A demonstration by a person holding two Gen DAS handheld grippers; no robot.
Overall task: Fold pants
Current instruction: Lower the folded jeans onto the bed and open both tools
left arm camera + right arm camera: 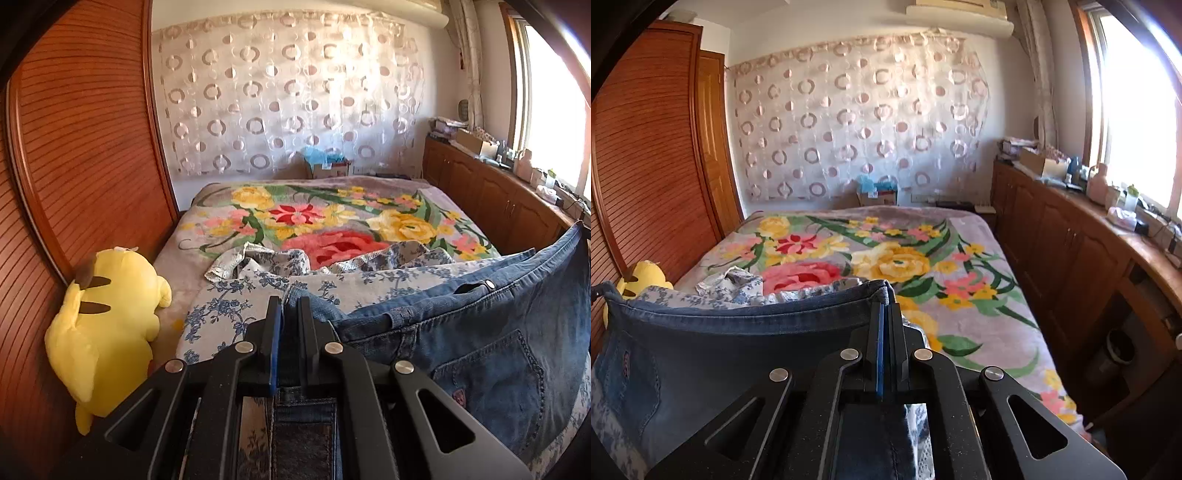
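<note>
Blue denim pants [480,332] hang stretched between my two grippers above the near end of the bed. In the left wrist view my left gripper [290,301] is shut on the waistband's left end, and the denim runs off to the right with a back pocket showing. In the right wrist view my right gripper [885,304] is shut on the other end of the pants [738,343], whose waistband sags leftward in an arc. Under the pants lies a crumpled blue-and-white floral cloth [332,277].
The bed carries a flowered blanket [905,258]. A yellow plush toy [107,321] leans on the slatted wooden wardrobe [74,166] at the left. Wooden cabinets [1071,258] with clutter on top line the right side under a bright window [1137,110]. A patterned curtain covers the far wall.
</note>
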